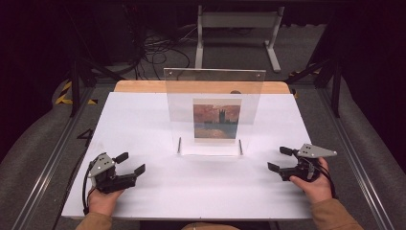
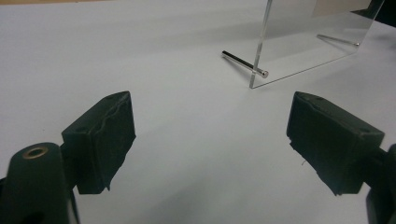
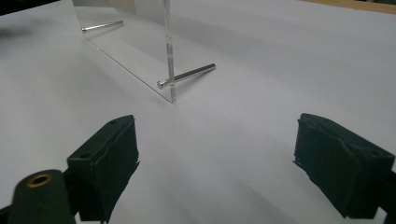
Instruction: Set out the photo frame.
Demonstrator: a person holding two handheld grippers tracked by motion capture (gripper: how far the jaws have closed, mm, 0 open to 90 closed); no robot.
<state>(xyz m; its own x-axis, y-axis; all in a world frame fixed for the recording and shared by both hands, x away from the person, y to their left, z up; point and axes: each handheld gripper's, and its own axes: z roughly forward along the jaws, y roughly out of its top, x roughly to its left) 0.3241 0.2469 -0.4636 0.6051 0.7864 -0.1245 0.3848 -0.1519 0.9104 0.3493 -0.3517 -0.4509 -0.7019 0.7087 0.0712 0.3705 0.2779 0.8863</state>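
The clear acrylic frame [image 1: 213, 111] stands upright in the middle of the white table [image 1: 143, 120], a little to the far side, propped on two thin metal pins [image 2: 243, 63] that poke through near its bottom corners. It is the only holder here, and what it holds is a small picture [image 1: 216, 121] of a dark tower against a reddish sky, sandwiched in the lower half of the panel.

The left gripper [image 1: 128, 163] rests near the table's near-left corner, jaws spread wide and gripping nothing; the right gripper [image 1: 281, 159] sits near the near-right edge, likewise spread and empty. Both point in toward the frame and are well apart from it.

My worry is the footing: those pins look slim, so a push from one side alone could tip the panel backward or skate it across the smooth top. The acrylic edge is thin and slick, so a pinch placed off-centre might slip. Squeezing carelessly could also loosen the picture, though I can't tell how firmly it is clamped.
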